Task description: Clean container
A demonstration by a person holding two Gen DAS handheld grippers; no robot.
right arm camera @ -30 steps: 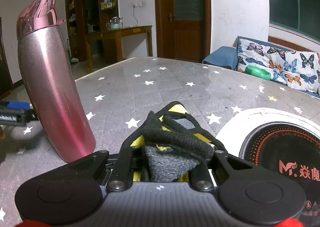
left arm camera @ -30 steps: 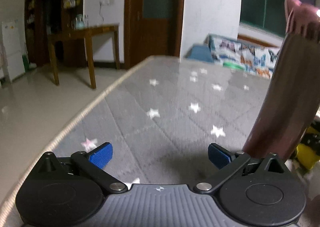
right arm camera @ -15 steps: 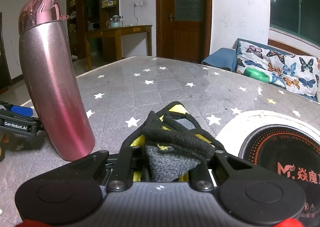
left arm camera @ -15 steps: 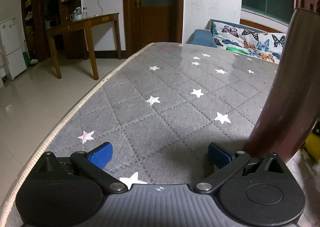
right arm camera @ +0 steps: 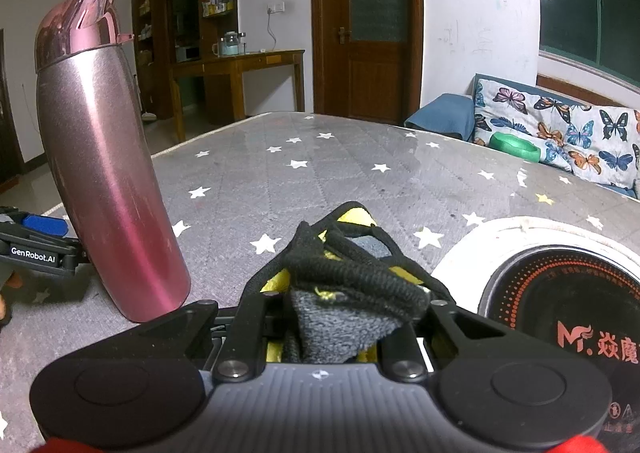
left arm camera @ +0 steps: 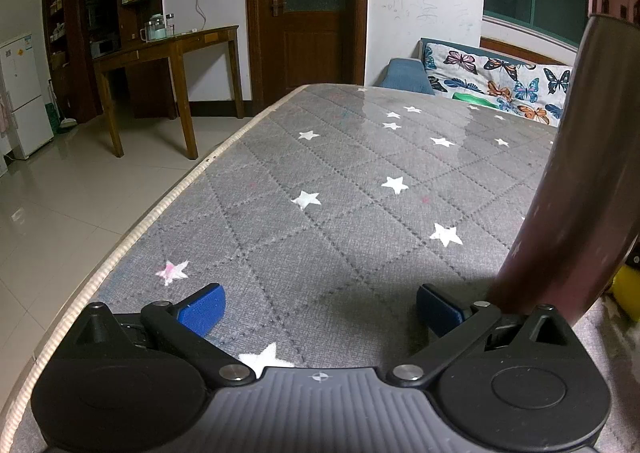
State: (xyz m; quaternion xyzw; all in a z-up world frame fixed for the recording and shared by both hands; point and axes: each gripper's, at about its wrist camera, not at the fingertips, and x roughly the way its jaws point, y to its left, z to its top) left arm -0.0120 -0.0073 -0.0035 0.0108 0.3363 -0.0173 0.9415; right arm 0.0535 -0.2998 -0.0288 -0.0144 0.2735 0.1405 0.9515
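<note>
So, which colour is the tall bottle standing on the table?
The bottle is metallic pink, with a glossy pink lid; the right wrist view shows it best.

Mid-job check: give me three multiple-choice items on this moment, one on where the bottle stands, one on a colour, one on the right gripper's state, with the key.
1. Where is the bottle relative to the left gripper?
A. Between its fingers
B. Just outside its right finger
C. Lying flat ahead of it

2. What colour are the left gripper's finger pads?
A. Blue
B. Red
C. White

3. What is the right gripper doing?
A. Open, empty
B. Shut on the bottle
C. Shut on a cloth

Key: 1 B, the bottle stands upright beside the right finger, outside the gap. 2 A, both pads show blue. 3 C, black and yellow cloth bunches between the fingers.
</note>
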